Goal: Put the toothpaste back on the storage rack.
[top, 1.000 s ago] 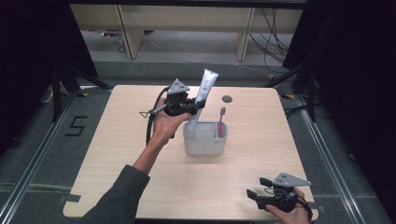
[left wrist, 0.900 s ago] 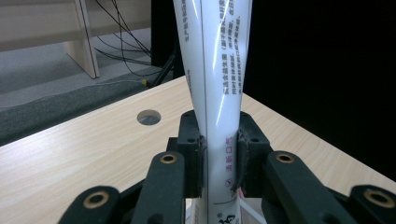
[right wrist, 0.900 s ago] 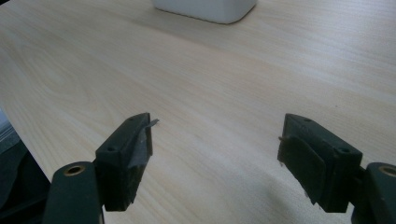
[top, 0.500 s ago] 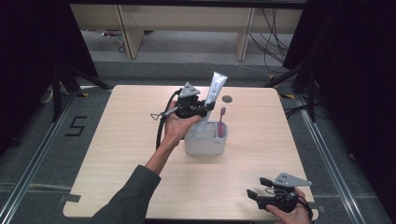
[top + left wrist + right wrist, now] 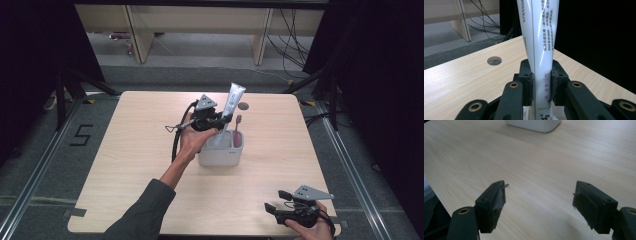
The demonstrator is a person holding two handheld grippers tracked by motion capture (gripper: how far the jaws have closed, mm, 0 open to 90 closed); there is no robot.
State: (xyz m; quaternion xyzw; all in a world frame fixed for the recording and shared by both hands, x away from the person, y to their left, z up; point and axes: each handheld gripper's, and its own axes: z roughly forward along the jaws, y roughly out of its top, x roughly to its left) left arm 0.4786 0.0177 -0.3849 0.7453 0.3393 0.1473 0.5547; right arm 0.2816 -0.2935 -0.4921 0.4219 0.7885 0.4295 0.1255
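Observation:
A white toothpaste tube (image 5: pixel 229 112) stands upright with its lower end inside the white rectangular holder (image 5: pixel 220 156) at mid-table. My left gripper (image 5: pixel 222 120) is shut on the tube, just above the holder's rim. In the left gripper view the tube (image 5: pixel 541 42) rises between the two black pads (image 5: pixel 526 82). A pink toothbrush (image 5: pixel 237 127) also stands in the holder, to the right of the tube. My right gripper (image 5: pixel 276 200) rests near the table's front right edge, open with nothing between its jaws; its own view has it (image 5: pixel 539 202) over bare wood.
The wooden table (image 5: pixel 130 150) has a round cable hole (image 5: pixel 243 106) near its back edge, also in the left gripper view (image 5: pixel 494 60). The holder's base (image 5: pixel 534 125) sits at the top of the right gripper view. Desk legs and cables lie on the floor behind.
My left gripper has carried the tube rightward and down, from above the holder's left side until its lower end sits in the holder. The right gripper has stayed still.

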